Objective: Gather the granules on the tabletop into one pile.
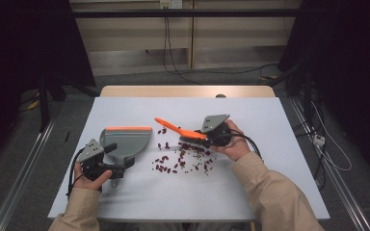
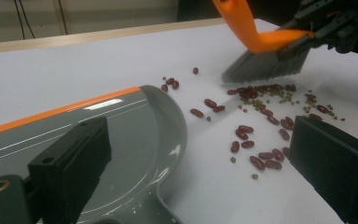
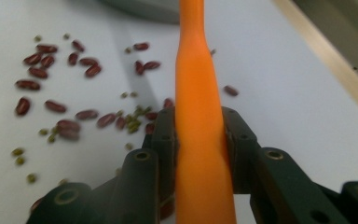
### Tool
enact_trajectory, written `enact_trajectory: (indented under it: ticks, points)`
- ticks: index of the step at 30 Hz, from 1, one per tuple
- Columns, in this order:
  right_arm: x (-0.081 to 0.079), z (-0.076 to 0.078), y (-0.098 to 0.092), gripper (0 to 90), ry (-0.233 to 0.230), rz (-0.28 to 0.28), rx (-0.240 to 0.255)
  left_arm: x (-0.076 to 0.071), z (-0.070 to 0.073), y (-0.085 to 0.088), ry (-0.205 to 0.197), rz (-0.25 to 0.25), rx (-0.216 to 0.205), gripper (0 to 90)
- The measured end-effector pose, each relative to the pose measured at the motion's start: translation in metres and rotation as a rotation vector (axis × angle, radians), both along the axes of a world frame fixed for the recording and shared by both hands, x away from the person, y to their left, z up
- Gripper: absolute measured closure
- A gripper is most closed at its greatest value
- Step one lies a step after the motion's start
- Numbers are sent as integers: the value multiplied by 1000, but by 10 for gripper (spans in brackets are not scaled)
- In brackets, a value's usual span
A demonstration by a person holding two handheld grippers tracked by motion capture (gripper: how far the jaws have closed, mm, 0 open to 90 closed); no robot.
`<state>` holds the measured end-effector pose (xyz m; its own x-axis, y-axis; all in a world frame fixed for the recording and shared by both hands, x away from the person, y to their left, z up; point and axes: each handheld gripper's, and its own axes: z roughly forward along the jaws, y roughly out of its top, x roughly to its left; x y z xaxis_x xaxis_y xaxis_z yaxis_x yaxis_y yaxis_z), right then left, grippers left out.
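A grey dustpan (image 1: pixel 126 139) with an orange front lip lies flat on the white table, left of centre, and fills the lower left of the left gripper view (image 2: pixel 135 130). My left gripper (image 1: pixel 121 163) sits at its handle end with the jaws (image 2: pixel 200 140) spread wide, gripping nothing. My right gripper (image 1: pixel 208 137) is shut on the orange handle of a small brush (image 1: pixel 178 129), seen close up in the right gripper view (image 3: pixel 199 121). The grey bristles (image 2: pixel 265 65) touch the table beside scattered red and small green beans (image 1: pixel 183 159) (image 2: pixel 261 126) (image 3: pixel 65 116).
The white tabletop (image 1: pixel 270 187) has bare room at the front and right. A wooden edge (image 1: pixel 188 91) runs along its far side. Cables lie on the floor beyond (image 1: pixel 212 72). The person's sleeved forearms come in from the bottom.
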<state>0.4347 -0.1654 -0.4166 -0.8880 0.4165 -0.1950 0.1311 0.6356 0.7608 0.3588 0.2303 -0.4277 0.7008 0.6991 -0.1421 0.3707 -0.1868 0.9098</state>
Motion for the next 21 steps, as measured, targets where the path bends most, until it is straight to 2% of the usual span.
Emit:
enact_trajectory:
  ticks: [3, 7, 14, 16, 19, 21]
  points:
    - [13, 5, 0, 710, -12, -30, 52, 0, 0, 0, 3, 1, 2, 55]
    - [37, 7, 9, 710, -25, -74, 83, 0, 0, 0, 4, 1, 1, 55]
    - [70, 0, 31, 710, -39, -107, 82, 1, -1, 0, 9, 2, -4, 55]
    - [79, -4, 40, 710, -54, -104, 55, 2, -1, 0, 11, 1, -4, 55]
    - [86, -9, 51, 710, -57, -103, 43, 1, -2, 1, 15, 1, 1, 55]
    - [88, -14, 58, 710, -41, -87, 38, 1, -2, 2, 15, 2, 0, 55]
